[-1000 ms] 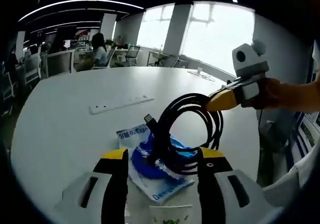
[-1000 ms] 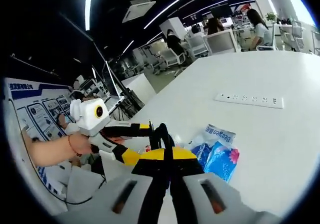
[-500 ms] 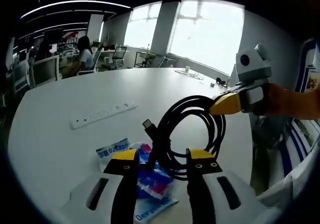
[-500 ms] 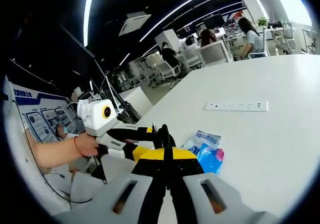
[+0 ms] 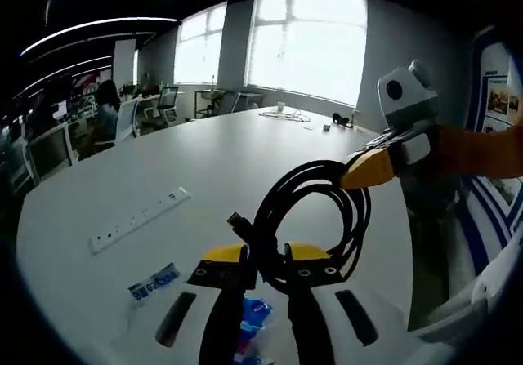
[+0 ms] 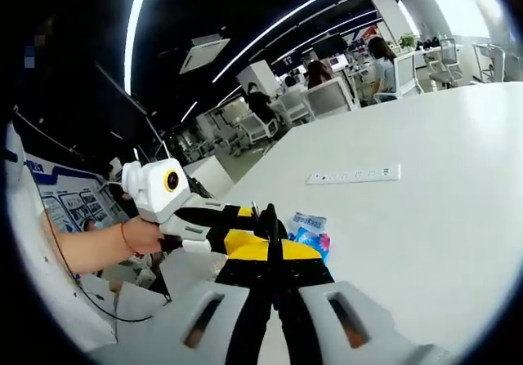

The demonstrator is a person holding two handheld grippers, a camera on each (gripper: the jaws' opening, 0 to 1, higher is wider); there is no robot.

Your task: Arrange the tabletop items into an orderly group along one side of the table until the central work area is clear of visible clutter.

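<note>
A coiled black cable (image 5: pixel 315 210) hangs above the white table (image 5: pixel 204 161), held from two sides. My left gripper (image 5: pixel 265 263) has its yellow-tipped jaws closed in on the coil's lower left part. My right gripper (image 5: pixel 359 169) comes in from the right and is shut on the coil's upper right. In the right gripper view the cable (image 6: pixel 267 218) rises between my right gripper (image 6: pixel 268 251), with the left gripper (image 6: pixel 245 214) reaching in from the left. A blue tissue packet (image 6: pixel 306 230) lies on the table just beyond; it peeks out under my left jaws (image 5: pixel 155 283).
A white power strip (image 5: pixel 139 218) lies on the table farther out, also the power strip (image 6: pixel 353 174). Small items and a thin cable (image 5: pixel 286 114) sit at the table's far end. People sit at desks beyond the table (image 6: pixel 327 75). A hand (image 6: pixel 122 238) holds the left gripper.
My left jaws have narrowed from wide open until they close on the cable. Both views have shifted, and the tissue packet now sits lower under the left jaws. The right gripper keeps its hold.
</note>
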